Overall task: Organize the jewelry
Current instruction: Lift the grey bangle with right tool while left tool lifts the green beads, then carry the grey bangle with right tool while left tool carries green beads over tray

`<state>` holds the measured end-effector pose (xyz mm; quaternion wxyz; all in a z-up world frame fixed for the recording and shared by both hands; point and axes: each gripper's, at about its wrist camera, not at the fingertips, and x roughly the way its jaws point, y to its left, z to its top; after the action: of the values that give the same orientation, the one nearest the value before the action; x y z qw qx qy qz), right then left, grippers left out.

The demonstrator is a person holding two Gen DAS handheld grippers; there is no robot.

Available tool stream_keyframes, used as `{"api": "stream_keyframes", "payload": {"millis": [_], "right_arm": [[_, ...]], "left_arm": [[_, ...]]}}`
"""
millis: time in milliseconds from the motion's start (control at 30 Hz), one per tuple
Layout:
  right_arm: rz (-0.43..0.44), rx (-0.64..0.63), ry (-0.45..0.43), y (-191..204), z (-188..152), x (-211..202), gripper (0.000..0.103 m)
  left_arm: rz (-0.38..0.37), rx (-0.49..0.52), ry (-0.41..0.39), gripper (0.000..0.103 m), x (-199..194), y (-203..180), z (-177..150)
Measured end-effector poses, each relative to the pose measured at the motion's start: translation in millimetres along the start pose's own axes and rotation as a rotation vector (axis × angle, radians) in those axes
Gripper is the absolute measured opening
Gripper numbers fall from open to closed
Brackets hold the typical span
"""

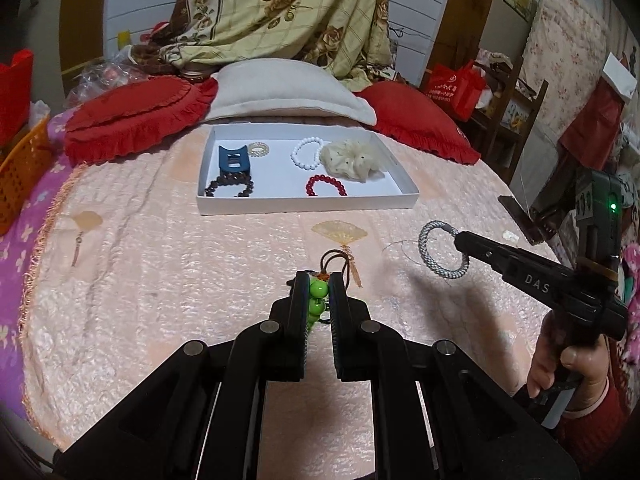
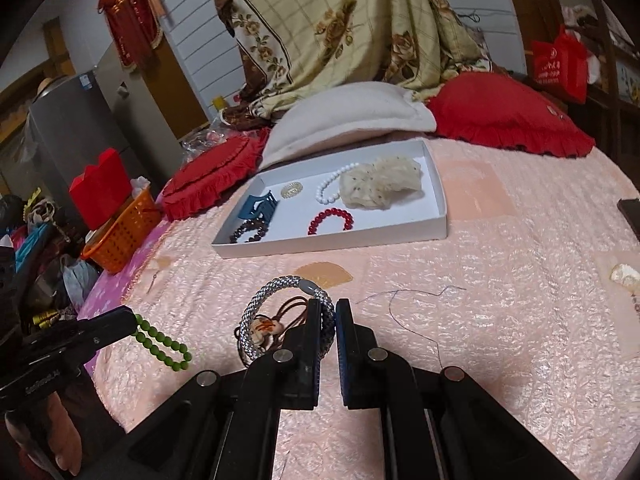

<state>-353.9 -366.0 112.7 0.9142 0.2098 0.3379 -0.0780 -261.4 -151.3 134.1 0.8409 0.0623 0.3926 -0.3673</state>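
A: Ahead of both jaws, further up the bedspread [image 1: 168, 264]: one white tray [image 1: 308, 202], long side lying across the line of approach. Contents: red bracelet [image 1: 326, 186], white bracelet [image 1: 307, 154], dark bracelet [image 1: 230, 188], blue clip [image 1: 233, 159], cream scrunchie [image 1: 352, 158].

B: In hand?

A: Left gripper [image 1: 319, 294], jaws pinching a green bead bracelet [image 1: 318, 292]. Right gripper [image 2: 329, 312], jaws pinching a grey braided ring [image 2: 280, 312]. Both held above the cover.

B: Which is nearer the tray?

A: Neither clearly. The tray lies ahead of the left jaws, ahead and slightly left of the right jaws. Free floor shows between the dark and red bracelets.
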Motion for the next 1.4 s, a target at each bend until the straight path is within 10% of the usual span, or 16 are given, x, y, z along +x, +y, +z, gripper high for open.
{"api": "stream_keyframes", "payload": {"millis": [700, 1400], "right_arm": [[0.015, 0.027, 0.011, -4.2, 5.5, 6.7, 0.007], [-0.007, 0.023, 0.042, -18.5, 34.9, 36.6, 0.007]], "left_arm": [[0.014, -0.024, -0.025, 0.008, -5.6, 29.0, 40.1], [0.184, 0.114, 0.046, 0.008, 55.7, 2.7, 61.1]]}}
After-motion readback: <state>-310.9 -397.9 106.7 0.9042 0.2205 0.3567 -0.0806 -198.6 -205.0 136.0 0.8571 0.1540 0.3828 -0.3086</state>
